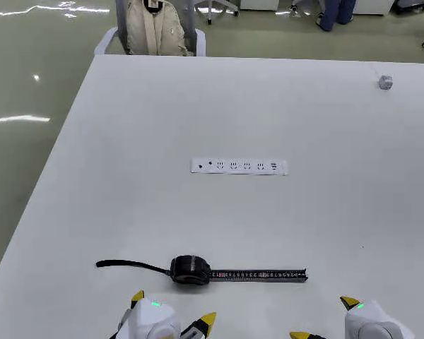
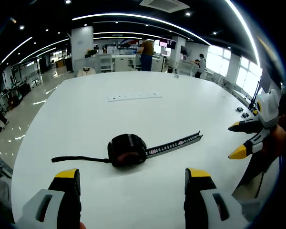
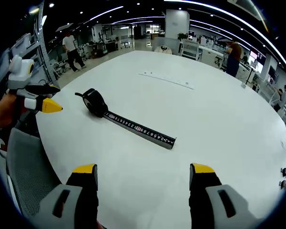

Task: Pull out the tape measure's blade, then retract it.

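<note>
Zero contact yet, tape measure (image 1: 191, 270) lying flat on the white table (image 1: 198, 113)
Left gripper (image 1: 173, 308) and right gripper (image 1: 325, 319) hover just short of it, fingers (image 2: 66, 177) spread wide and empty. Blade's (image 1: 258, 275) partly out, lying toward the right one, probably so each side gets its own end. Power strip (image 1: 239, 167) sits further back; big glossy-floored office around.

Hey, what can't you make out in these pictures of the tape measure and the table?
Too small in the head view: numerals on the black tape measure's pulled-out blade.
Too small to identify: small grey object at the white table's far right, head view.
Head view: left claw and right claw, bodies cut by the bottom edge.
</note>
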{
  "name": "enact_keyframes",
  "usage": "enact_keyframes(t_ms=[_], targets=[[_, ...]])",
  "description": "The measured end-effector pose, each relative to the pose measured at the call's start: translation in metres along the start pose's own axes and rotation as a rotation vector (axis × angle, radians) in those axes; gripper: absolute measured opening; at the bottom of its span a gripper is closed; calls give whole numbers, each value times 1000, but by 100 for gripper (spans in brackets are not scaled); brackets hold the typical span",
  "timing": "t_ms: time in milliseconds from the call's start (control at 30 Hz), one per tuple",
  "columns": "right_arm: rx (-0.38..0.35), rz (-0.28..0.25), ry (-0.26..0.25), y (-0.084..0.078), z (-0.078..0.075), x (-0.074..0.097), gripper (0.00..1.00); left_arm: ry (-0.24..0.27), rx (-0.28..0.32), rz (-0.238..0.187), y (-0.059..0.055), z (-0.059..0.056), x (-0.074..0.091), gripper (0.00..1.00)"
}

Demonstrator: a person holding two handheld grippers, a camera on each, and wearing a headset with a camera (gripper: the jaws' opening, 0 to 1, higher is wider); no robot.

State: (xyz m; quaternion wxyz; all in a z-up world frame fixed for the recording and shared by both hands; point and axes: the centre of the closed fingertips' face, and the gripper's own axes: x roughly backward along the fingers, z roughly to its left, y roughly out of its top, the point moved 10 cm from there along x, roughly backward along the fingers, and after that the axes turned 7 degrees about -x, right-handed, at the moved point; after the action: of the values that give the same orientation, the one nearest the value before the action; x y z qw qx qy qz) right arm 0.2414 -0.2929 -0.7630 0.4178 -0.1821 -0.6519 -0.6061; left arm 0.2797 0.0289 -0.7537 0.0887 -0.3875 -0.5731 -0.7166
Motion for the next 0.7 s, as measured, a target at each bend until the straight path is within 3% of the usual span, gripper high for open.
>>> enact_keyframes(t_ms=[467, 700], targets=[[74, 54, 36, -2, -11, -17, 79, 22, 1, 19, -1, -4, -9, 87], [120, 80, 55, -1, -17, -26, 79, 39, 9, 23, 0, -1, -15, 87]])
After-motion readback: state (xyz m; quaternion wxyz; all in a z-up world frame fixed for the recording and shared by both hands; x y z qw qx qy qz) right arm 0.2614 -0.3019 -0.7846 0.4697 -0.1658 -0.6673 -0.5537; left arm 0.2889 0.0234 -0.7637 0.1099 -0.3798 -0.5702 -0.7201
